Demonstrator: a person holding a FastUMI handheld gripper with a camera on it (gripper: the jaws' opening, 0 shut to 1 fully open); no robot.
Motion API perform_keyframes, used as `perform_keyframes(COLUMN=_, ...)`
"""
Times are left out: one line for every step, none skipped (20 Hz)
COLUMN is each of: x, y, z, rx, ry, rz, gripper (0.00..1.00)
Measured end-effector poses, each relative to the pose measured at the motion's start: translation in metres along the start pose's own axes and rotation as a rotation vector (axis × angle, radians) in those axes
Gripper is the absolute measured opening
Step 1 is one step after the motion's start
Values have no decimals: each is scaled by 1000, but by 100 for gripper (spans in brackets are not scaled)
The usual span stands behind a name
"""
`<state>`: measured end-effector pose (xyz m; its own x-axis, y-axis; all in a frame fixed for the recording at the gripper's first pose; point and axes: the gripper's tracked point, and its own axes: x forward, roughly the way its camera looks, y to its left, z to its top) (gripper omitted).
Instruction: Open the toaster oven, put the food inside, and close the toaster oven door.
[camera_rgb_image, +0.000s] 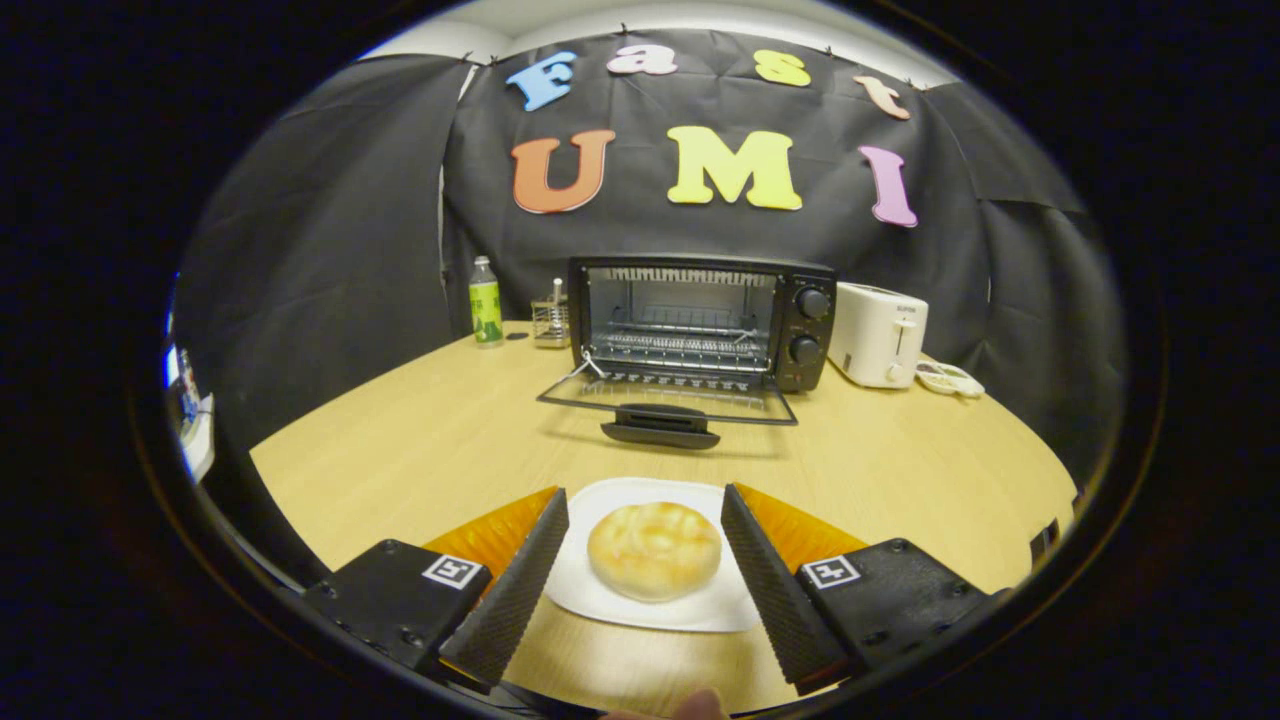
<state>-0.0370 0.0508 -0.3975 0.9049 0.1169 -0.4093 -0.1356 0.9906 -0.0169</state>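
The claw (645, 560) is spread wide with the round golden bun (654, 549) between its fingers, untouched, on a white plate (600, 592) on the light wooden table (420, 440), and beyond the bun stands the black toaster oven (700, 322), door down.

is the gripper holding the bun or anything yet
Nothing is held. The gripper is open, its fingers on either side of the bun on the white plate, not touching it.

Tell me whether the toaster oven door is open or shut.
Open. The toaster oven door lies folded down flat toward the table, handle forward, baring the wire rack inside.
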Motion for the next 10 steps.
perform_keyframes(x=1, y=1, z=-6, rx=12, ry=17, rz=4, gripper=100)
perform_keyframes(x=2, y=0, z=-10, rx=22, ry=35, rz=5, gripper=100)
perform_keyframes(x=4, y=0, z=-15, rx=33, ry=56, rz=6, gripper=100)
perform_keyframes(x=6, y=-1, z=-20, rx=44, ry=75, rz=4, gripper=100)
perform_keyframes(x=7, y=-2, z=-22, rx=48, ry=86, rz=-1, gripper=100)
perform_keyframes(x=7, y=-3, z=-22, rx=51, ry=92, rz=-9, gripper=100)
perform_keyframes(x=9, y=-4, z=-25, rx=55, ry=104, rz=-12, gripper=100)
perform_keyframes(x=11, y=-3, z=-30, rx=63, ry=123, rz=-10, gripper=100)
perform_keyframes(x=11, y=-4, z=-30, rx=70, ry=127, rz=-11, gripper=97)
perform_keyframes(x=11, y=-4, z=-28, rx=72, ry=122, rz=-10, gripper=93)
